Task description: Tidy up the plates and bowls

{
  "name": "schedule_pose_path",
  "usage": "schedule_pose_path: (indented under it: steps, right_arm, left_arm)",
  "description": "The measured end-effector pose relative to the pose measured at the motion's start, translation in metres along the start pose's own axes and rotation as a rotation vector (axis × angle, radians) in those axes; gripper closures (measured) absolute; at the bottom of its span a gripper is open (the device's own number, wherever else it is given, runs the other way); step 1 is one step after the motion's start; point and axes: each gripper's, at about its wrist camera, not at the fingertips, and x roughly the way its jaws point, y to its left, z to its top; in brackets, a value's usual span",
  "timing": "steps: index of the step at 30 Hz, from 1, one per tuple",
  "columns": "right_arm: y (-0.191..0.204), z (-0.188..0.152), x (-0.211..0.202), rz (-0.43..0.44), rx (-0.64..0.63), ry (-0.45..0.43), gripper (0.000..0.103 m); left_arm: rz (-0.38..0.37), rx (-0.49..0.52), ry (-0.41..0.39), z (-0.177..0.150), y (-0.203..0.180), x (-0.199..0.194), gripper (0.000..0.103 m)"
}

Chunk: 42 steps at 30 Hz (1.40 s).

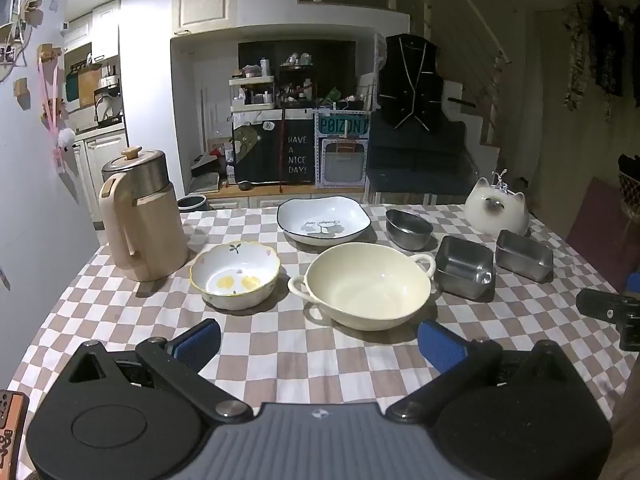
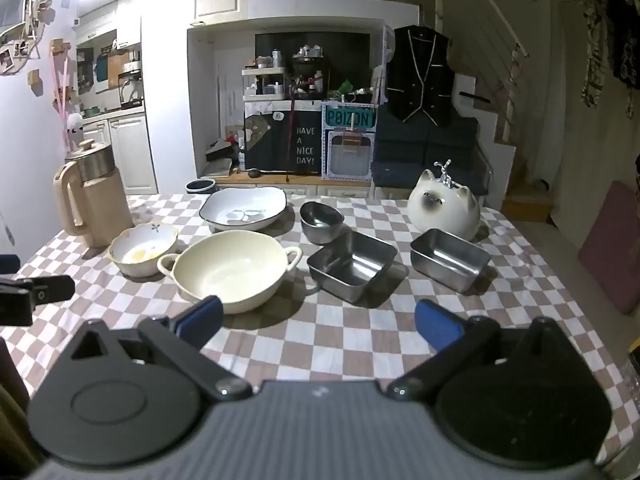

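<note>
On the checkered tablecloth stand a cream two-handled bowl, a small flower-pattern bowl, a white square plate with a dark rim, a round steel bowl and two square steel dishes. My left gripper is open and empty, just in front of the cream bowl. My right gripper is open and empty, in front of the nearer steel dish.
A beige kettle stands at the table's left. A white cat-shaped ornament stands at the back right. Each gripper shows at the edge of the other's view.
</note>
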Motion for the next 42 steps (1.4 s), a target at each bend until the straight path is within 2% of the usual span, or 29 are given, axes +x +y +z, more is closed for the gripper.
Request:
schedule_pose_path:
  steps: [2,42]
  right_arm:
    - [0.0008,-0.0002,-0.0002,0.0,0.002,0.004,0.0]
    - [-0.0002,-0.0002,0.0021,0.007,0.009,0.017,0.0]
  left_arm:
    - [-0.018,-0.021,0.019,0.0012,0.0024,0.0012,0.0]
    - [-0.01,-0.014,0.016,0.0001,0.0,0.0028,0.0]
